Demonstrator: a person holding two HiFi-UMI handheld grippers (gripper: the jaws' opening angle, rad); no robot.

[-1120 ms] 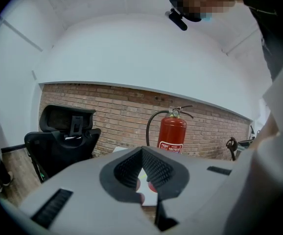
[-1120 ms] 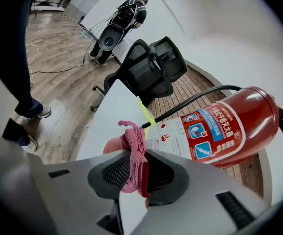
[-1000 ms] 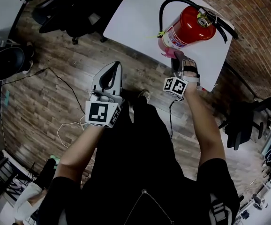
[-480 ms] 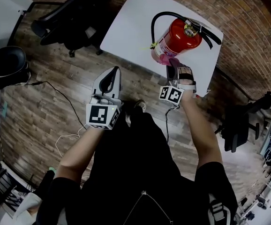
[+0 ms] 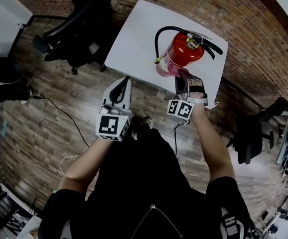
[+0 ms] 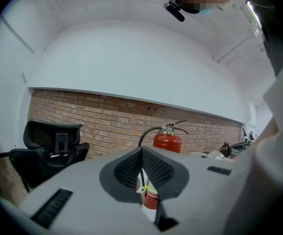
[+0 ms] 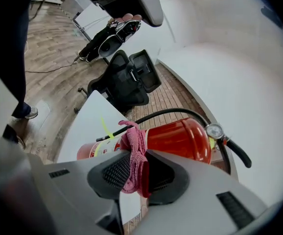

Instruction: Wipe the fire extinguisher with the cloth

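A red fire extinguisher with a black hose stands upright on the white table. My right gripper is shut on a pink cloth, which is pressed against the lower side of the cylinder near its label. In the right gripper view the cloth bunches between the jaws of the right gripper, in front of the extinguisher. My left gripper hangs off the table's near edge, shut with nothing in it. In the left gripper view the left gripper points at the extinguisher.
A black office chair stands left of the table, and another chair to the right. A brick wall runs behind the table. Cables lie on the wooden floor. The person's legs fill the lower middle of the head view.
The head view has shifted, so the table and extinguisher sit lower and further left. The right gripper keeps the cloth on the extinguisher's lower side. The left gripper is nearer the table edge.
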